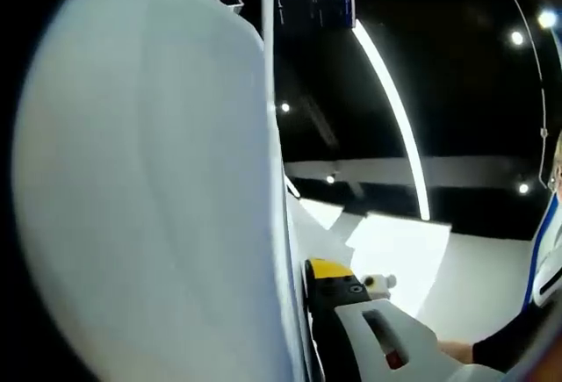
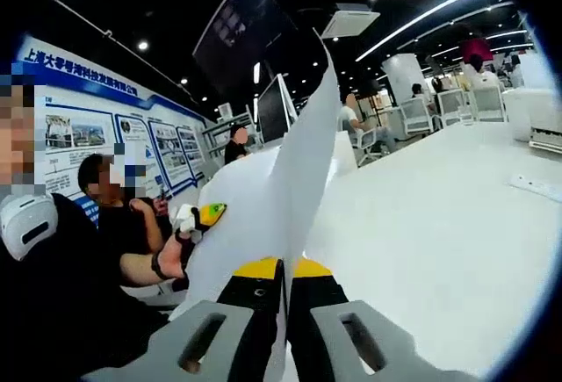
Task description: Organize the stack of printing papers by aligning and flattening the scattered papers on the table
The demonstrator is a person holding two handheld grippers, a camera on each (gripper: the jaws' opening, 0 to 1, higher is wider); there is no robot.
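The right gripper (image 2: 284, 281) is seen in the right gripper view with its jaws pressed together on the lower edge of a sheet of paper (image 2: 294, 184); only the sheet's thickness separates the yellow-tipped jaws. The paper is held lifted off the table (image 2: 439, 224), rising from the jaws in a curve to a point near a dark monitor (image 2: 239, 31). In the same view, the left gripper (image 2: 198, 217) is seen at the paper's left edge, held by a person's hand (image 2: 171, 259); its jaws are too small to judge. In the left gripper view, the paper (image 1: 149, 189) lies very close to the lens, edge-on and blurred, with the right gripper (image 1: 338, 290) just beside its lower edge. The left gripper's own jaws are hidden behind the paper there, so whether they are spread or pinching cannot be told. More white sheets (image 1: 399, 255) are noted lying flat on the table beyond the paper.
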